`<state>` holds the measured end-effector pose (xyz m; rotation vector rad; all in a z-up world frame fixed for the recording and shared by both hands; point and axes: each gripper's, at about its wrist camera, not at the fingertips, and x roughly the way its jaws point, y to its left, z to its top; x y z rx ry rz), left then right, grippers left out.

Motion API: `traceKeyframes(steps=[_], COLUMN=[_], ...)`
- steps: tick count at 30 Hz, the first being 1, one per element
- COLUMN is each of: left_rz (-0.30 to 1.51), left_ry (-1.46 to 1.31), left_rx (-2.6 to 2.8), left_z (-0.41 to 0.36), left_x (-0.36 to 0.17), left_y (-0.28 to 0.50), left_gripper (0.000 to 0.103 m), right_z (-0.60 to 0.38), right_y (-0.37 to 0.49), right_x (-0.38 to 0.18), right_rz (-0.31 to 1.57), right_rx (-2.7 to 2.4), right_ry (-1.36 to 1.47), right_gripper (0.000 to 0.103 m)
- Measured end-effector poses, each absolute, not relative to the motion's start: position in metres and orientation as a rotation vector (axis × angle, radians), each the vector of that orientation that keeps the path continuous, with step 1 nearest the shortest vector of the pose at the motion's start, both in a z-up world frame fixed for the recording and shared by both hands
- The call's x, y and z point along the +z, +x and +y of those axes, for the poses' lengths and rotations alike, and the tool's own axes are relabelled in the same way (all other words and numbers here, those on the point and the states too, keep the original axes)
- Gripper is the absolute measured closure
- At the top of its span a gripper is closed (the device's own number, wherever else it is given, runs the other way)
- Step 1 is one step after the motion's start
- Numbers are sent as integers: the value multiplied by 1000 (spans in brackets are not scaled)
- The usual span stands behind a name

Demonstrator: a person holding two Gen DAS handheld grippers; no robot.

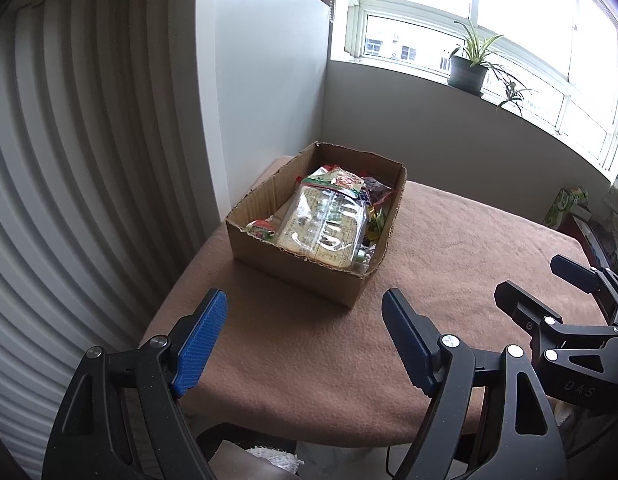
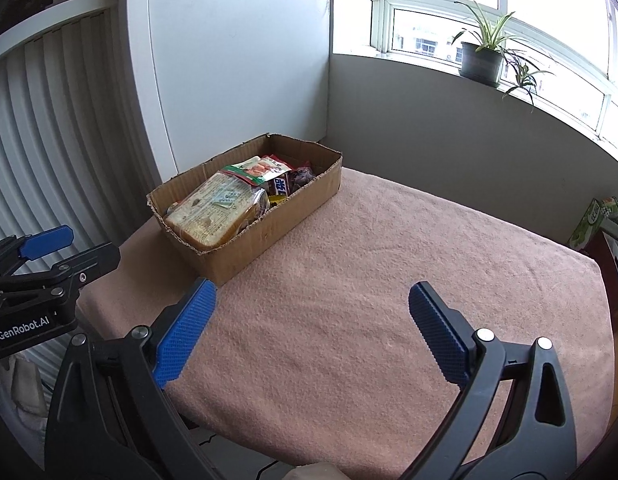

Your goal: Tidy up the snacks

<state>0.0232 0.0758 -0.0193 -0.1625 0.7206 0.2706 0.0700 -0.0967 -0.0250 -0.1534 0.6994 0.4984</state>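
An open cardboard box (image 1: pixel 269 268) (image 2: pixel 269 232) stands at the table's far left corner, full of snack packets. On top lies a large clear bag of biscuits (image 1: pixel 321 224) (image 2: pixel 215 210), with a green and red packet (image 1: pixel 335 180) (image 2: pixel 261 168) behind it. My left gripper (image 1: pixel 305 338) hovers over the near table edge, short of the box, open and holding nothing. In its own view my right gripper (image 2: pixel 313 330) is open and bare over the cloth, to the right of the box. Each gripper shows at the edge of the other's view.
A brown cloth (image 2: pixel 389 280) covers the table (image 1: pixel 309 360). White walls and a ribbed panel (image 1: pixel 69 160) close the left side. A potted plant (image 1: pixel 469 68) (image 2: pixel 483 60) stands on the windowsill. A green carton (image 2: pixel 593 220) sits past the table's far right edge.
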Motion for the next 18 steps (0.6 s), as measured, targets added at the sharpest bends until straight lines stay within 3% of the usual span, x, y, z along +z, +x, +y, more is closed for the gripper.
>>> traceKeyframes(steps=[18], left_rz=[721], left_ry=[-156], left_rx=[261], left_z=[69], left_x=[-17], left_y=[22], left_gripper=[23], right_z=[-100], right_y=[70], right_x=[-26], right_rz=[714], right_rx=[500], right_ry=[-134], right_gripper=[4])
